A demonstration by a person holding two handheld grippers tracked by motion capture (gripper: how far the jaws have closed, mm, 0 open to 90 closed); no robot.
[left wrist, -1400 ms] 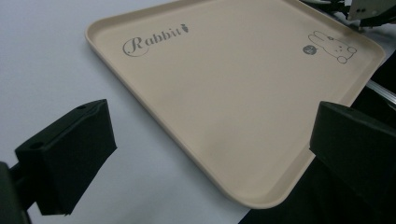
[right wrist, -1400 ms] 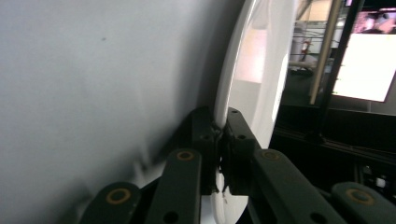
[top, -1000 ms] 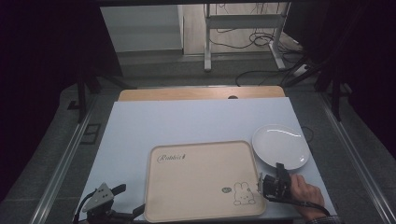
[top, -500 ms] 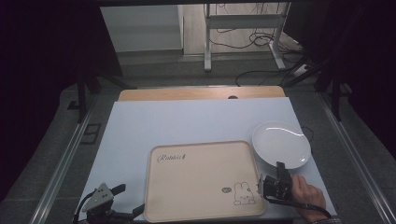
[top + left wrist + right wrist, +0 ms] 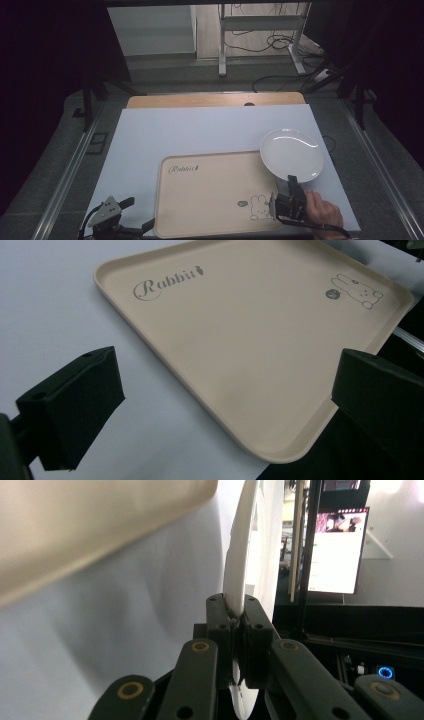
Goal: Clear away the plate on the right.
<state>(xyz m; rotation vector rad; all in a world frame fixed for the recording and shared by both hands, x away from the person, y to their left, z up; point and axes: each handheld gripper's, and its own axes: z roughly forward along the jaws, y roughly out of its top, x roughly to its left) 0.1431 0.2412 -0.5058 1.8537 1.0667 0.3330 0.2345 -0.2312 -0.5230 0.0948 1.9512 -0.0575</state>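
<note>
A beige tray (image 5: 210,195) printed with "Rabbit" and a small rabbit lies on the white table top near its front edge. A white plate (image 5: 292,152) hangs tilted over the tray's far right corner. My right gripper (image 5: 291,182) is shut on the plate's near rim, with a hand behind it. In the right gripper view the plate (image 5: 241,550) stands edge-on between the shut fingers of my right gripper (image 5: 236,611), with the tray (image 5: 75,520) to the upper left. My left gripper (image 5: 141,214) rests open at the tray's front left corner. In the left gripper view the tray (image 5: 250,340) lies beyond my wide-open left gripper (image 5: 225,390).
The white table sheet (image 5: 200,135) stretches bare behind the tray. A wooden board (image 5: 215,100) borders its far edge. Beyond the table are desk legs and cables (image 5: 270,50) on the floor. A lit monitor (image 5: 337,550) stands off the table.
The right gripper has carried the plate a little to the left and away, so it now overlaps the tray's right corner. The left gripper has stayed still.
</note>
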